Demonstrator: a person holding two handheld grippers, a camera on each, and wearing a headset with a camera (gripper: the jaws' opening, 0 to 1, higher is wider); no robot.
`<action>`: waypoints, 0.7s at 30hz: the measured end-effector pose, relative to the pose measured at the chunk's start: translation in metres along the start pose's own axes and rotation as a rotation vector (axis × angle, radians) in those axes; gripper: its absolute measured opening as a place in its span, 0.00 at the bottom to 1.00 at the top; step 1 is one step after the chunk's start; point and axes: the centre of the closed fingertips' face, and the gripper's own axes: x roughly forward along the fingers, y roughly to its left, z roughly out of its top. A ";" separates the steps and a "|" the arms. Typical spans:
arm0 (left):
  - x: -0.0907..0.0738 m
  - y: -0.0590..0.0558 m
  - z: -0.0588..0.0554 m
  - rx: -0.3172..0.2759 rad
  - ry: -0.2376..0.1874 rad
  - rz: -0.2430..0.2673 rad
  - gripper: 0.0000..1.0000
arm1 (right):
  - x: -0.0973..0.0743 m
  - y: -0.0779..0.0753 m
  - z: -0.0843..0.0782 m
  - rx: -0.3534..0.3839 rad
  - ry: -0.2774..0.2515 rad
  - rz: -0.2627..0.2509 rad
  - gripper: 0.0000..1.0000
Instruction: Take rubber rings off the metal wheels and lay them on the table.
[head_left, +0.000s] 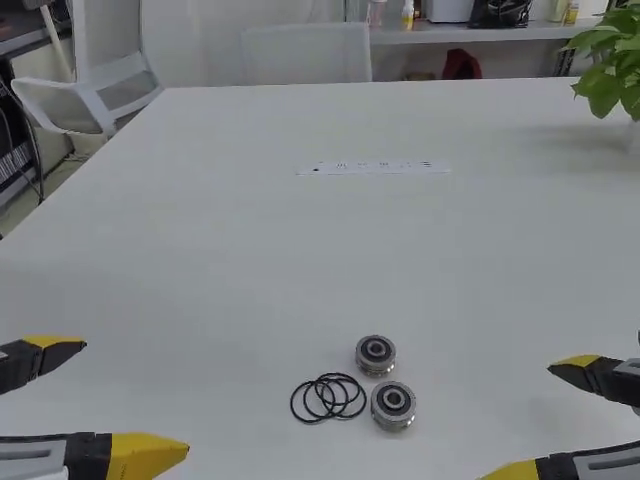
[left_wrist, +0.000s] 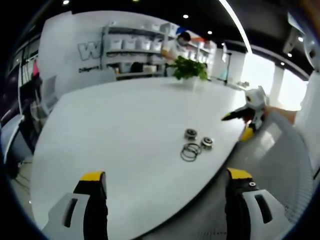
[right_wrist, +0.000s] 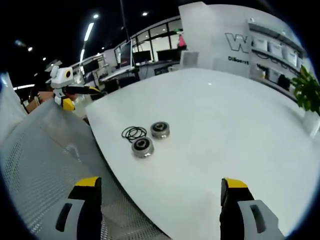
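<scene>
Two metal wheels lie flat on the white table near its front edge: one (head_left: 375, 355) slightly farther, the other (head_left: 393, 405) nearer. Several thin black rubber rings (head_left: 328, 397) lie overlapping in a small pile just left of them. The wheels (left_wrist: 190, 133) (left_wrist: 207, 142) and rings (left_wrist: 190, 151) also show in the left gripper view, and the wheels (right_wrist: 160, 129) (right_wrist: 142, 147) and rings (right_wrist: 133, 133) in the right gripper view. My left gripper (head_left: 95, 405) is at the lower left, open and empty. My right gripper (head_left: 560, 420) is at the lower right, open and empty. Both are well apart from the wheels.
A white label strip (head_left: 372, 167) lies mid-table. A green potted plant (head_left: 610, 70) stands at the far right edge. White chairs (head_left: 95, 95) stand beyond the far left corner, with shelves behind. A mesh chair back (right_wrist: 45, 160) is near the table's front edge.
</scene>
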 end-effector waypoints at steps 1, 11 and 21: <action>0.000 0.000 0.000 -0.003 -0.001 0.001 1.00 | 0.000 0.001 0.000 0.002 -0.001 0.001 0.99; 0.001 -0.002 -0.004 0.008 0.021 0.002 1.00 | 0.002 0.003 -0.003 0.010 0.003 0.010 0.99; 0.002 -0.004 -0.006 0.002 0.027 -0.015 1.00 | 0.000 0.006 -0.002 0.029 0.001 0.005 0.99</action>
